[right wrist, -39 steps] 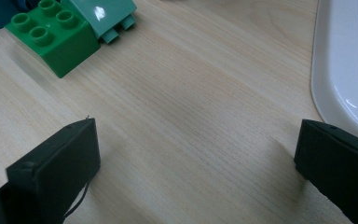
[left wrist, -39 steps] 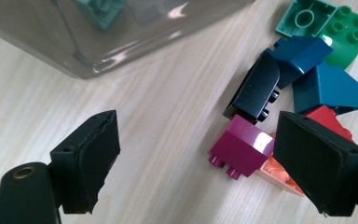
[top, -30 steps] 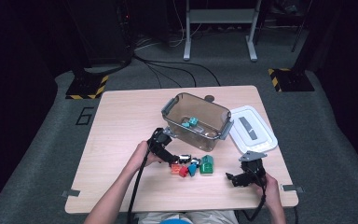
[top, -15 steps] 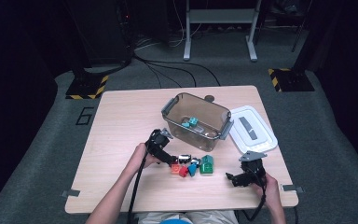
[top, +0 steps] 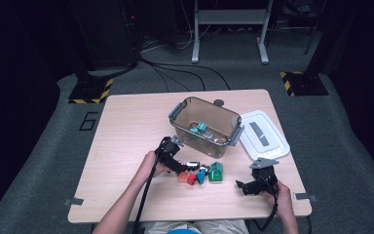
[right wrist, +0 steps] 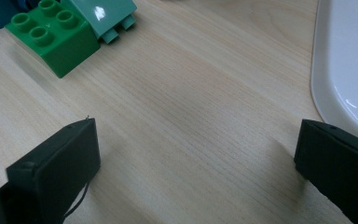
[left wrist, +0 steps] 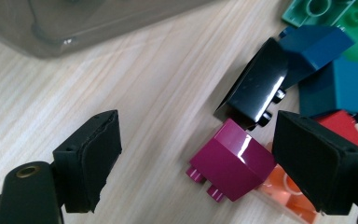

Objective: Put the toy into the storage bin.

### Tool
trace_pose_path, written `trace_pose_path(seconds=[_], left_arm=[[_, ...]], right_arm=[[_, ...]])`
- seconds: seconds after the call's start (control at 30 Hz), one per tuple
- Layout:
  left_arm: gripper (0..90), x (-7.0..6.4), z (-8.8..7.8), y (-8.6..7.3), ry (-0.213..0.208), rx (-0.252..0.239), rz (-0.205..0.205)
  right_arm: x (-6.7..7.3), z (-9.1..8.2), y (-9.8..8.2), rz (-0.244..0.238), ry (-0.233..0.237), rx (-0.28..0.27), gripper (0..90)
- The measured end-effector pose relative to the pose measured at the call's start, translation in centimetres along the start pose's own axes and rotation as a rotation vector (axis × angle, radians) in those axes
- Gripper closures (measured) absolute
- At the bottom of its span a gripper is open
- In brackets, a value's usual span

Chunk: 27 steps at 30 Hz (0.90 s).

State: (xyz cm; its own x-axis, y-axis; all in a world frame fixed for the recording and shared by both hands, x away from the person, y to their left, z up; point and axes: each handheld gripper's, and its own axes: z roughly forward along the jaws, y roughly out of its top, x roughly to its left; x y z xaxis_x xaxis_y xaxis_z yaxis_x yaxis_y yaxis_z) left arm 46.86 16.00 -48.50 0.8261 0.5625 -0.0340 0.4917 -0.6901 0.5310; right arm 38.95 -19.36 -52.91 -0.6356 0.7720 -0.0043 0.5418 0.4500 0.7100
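Observation:
My left gripper hovers low over the table with its jaws open. A magenta brick lies between them, close to the right-hand jaw and well away from the other. Just beyond it lie a black brick, blue bricks, a red one and an orange one. In the high view the left gripper is at the left end of this brick pile. My right gripper stands open over bare wood, also seen at the front right.
A clear brown bin sits behind the pile with a teal brick inside. Its white lid lies to the right, close to the right gripper. A green brick and a pale green one lie ahead of the right gripper.

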Motion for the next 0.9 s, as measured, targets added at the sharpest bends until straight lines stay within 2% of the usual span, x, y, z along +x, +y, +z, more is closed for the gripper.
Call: trace_pose_path(seconds=[0.33, 0.5, 0.57, 0.67, 0.7, 0.77, 0.8, 0.9], left_arm=[[15.3, 1.4, -0.3, -1.7, 0.038, 0.010, -0.059], [15.2, 1.5, 0.1, -2.0, 0.036, 0.015, -0.061], [14.9, 1.4, 0.4, -2.0, 0.053, 0.017, -0.062], [13.6, 1.4, 0.7, -2.0, 0.043, 0.024, -0.061], [14.6, 1.3, 0.7, -2.0, 0.049, 0.022, -0.061], [20.1, 1.1, 0.8, -2.0, 0.034, 0.015, -0.035], [28.2, 1.0, 0.7, -2.1, 0.039, 0.007, -0.027], [43.0, 0.8, 0.6, -2.0, 0.039, 0.000, -0.017]], right_arm=[[0.0, 0.0, 0.0, 0.000, 0.000, 0.000, 0.0], [0.0, 0.0, 0.0, 0.000, -0.002, 0.000, 0.0], [0.0, 0.0, 0.0, 0.000, 0.000, 0.000, 0.0], [0.0, 0.0, 0.0, 0.000, 0.000, 0.000, 0.0], [0.0, 0.0, 0.0, 0.000, -0.002, 0.000, 0.0], [0.0, 0.0, 0.0, -0.001, -0.001, 0.000, 0.0], [0.0, 0.0, 0.0, 0.000, -0.002, 0.001, 0.0], [0.0, 0.0, 0.0, 0.000, 0.000, 0.000, 0.0]])
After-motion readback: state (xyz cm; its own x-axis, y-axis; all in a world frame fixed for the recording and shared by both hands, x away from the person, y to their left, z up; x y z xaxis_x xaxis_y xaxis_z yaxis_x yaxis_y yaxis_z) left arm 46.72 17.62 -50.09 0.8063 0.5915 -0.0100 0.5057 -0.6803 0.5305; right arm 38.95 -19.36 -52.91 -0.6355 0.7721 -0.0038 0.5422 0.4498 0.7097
